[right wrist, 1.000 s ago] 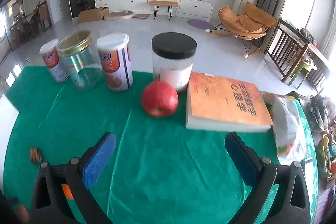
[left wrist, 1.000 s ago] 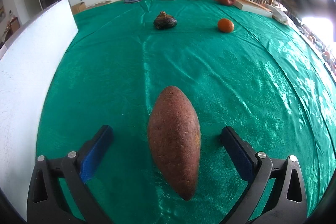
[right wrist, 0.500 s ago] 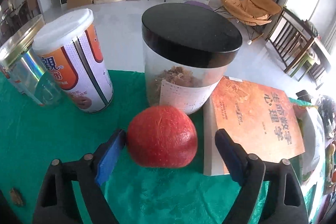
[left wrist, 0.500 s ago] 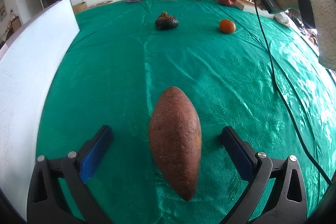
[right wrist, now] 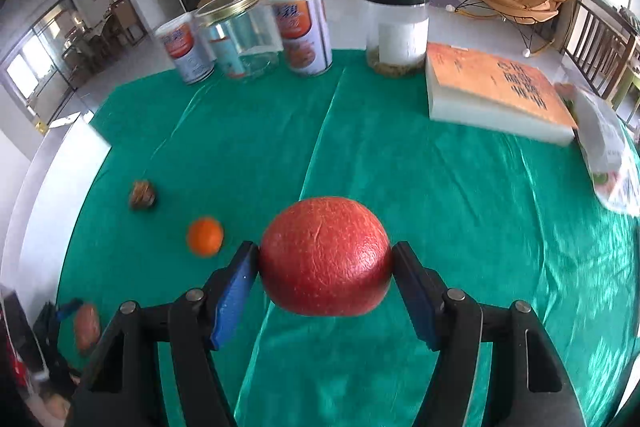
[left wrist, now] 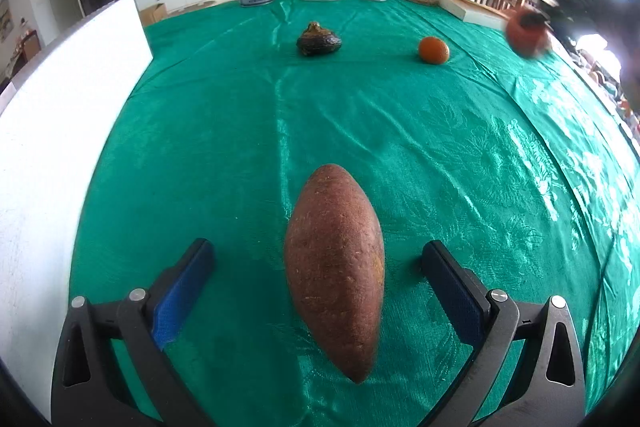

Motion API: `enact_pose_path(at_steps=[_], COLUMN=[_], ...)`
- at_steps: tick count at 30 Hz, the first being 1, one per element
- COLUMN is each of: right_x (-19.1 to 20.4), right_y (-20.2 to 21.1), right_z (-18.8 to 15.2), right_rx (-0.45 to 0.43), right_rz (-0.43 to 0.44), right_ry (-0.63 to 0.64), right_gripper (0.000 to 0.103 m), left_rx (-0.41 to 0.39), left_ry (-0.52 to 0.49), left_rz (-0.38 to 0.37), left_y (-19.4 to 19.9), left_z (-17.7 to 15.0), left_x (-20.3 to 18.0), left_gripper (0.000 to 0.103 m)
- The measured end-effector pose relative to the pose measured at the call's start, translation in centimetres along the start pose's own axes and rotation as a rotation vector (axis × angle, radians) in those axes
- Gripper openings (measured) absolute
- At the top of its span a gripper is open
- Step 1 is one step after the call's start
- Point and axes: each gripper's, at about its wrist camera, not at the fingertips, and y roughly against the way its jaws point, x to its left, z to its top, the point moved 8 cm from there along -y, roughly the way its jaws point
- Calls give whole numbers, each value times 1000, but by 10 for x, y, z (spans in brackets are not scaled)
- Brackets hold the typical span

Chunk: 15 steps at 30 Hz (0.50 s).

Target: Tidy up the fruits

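Note:
My right gripper [right wrist: 325, 267] is shut on a red apple [right wrist: 325, 255] and holds it above the green tablecloth [right wrist: 440, 207]; the apple shows blurred at the far right in the left wrist view [left wrist: 527, 31]. My left gripper [left wrist: 318, 269] is open around a brown sweet potato [left wrist: 335, 267] lying on the cloth, both pads apart from it. A small orange [left wrist: 433, 50] and a dark wrinkled fruit [left wrist: 319, 41] lie further back; the right wrist view shows the orange [right wrist: 205, 236] and the dark fruit [right wrist: 142, 195] at the left.
Two printed cans [right wrist: 302, 27], a clear jar [right wrist: 240, 35] and a black-lidded jar [right wrist: 396, 27] stand along the far edge. An orange book [right wrist: 496, 89] and a plastic bag [right wrist: 612, 163] lie at the right. A white board [left wrist: 52, 147] borders the left side.
My right gripper closed on the apple, lifted it from beside the black-lidded jar and drew back over the table. My left gripper stayed open around the sweet potato.

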Motion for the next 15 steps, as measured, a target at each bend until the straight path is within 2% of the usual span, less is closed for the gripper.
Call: enact_pose_path(at_steps=[4,6,7,8,12,15], right_x=[21,24,24,25,23,23], right_y=[26,27,34,39,44,42], right_z=[-95,-129,-140,-151,-174,-177], right_rx=[-61,-90,-145,-155,-158,-158], right_rz=[-11,-4,-19,-19,-9,-14], right_ry=[88,77,78,77,37,44], right_gripper=[68,69,69,69,69,69], left_rx=[0,0,0,0,-1,-1], left_ry=[0,0,1,1,3,3], left_rz=[-1,0,0,1,1,1], left_y=[0,0,0,0,0,0], left_z=[0,0,0,0,1,0], left_x=[0,0,1,1,2,2], left_gripper=[103,103,103,103,103,103])
